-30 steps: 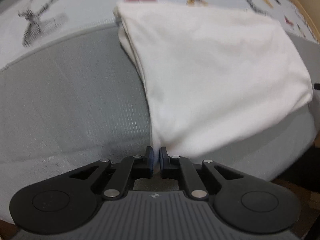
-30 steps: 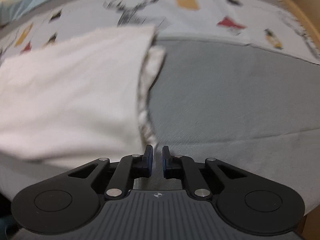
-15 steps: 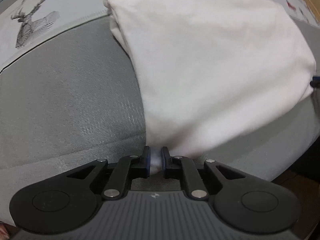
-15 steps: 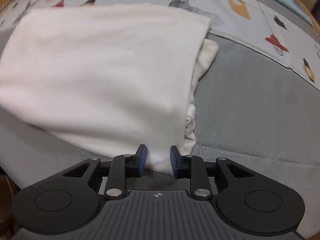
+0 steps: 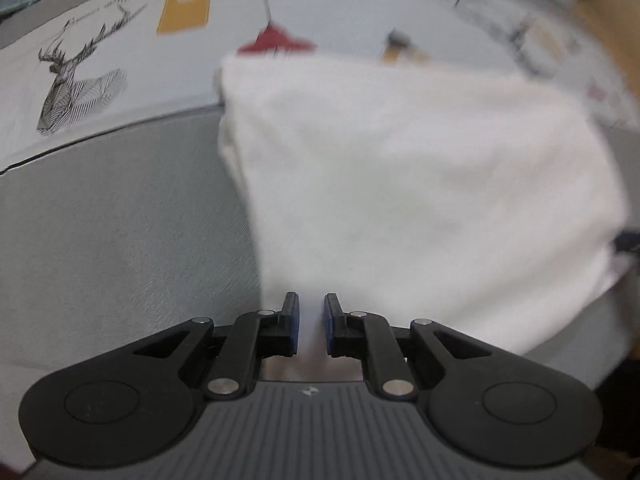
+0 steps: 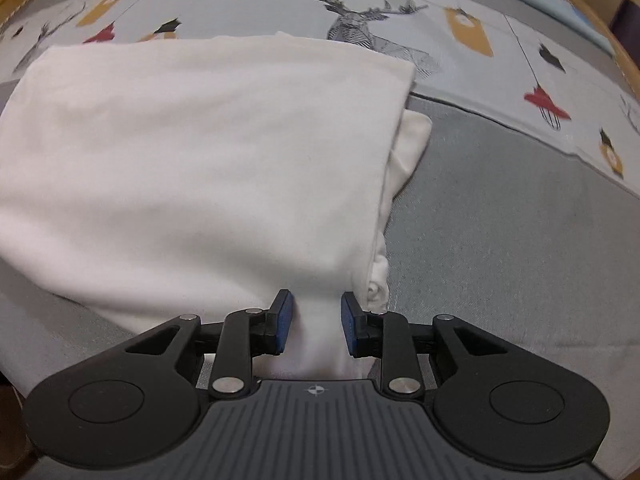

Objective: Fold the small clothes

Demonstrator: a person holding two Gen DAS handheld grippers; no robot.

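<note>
A folded white garment (image 5: pixel 400 184) lies on a grey bed cover (image 5: pixel 120 220). In the left wrist view its near left corner runs between the fingers of my left gripper (image 5: pixel 311 322), whose jaws stand a narrow gap apart around the cloth. In the right wrist view the white garment (image 6: pixel 200 168) fills the left and middle, with inner layers showing at its right edge. Its near right corner lies between the fingers of my right gripper (image 6: pixel 314 322), whose jaws stand apart with gaps to the cloth.
A pale sheet (image 6: pixel 460 40) printed with deer, lamps and tags lies beyond the garment. A wooden bed frame (image 5: pixel 616 20) runs along the far right. Bare grey cover (image 6: pixel 500 240) lies right of the garment.
Both grippers have opened: the left jaws went from shut on the corner to a narrow gap, and the right jaws widened further. The left view has pulled back slightly.
</note>
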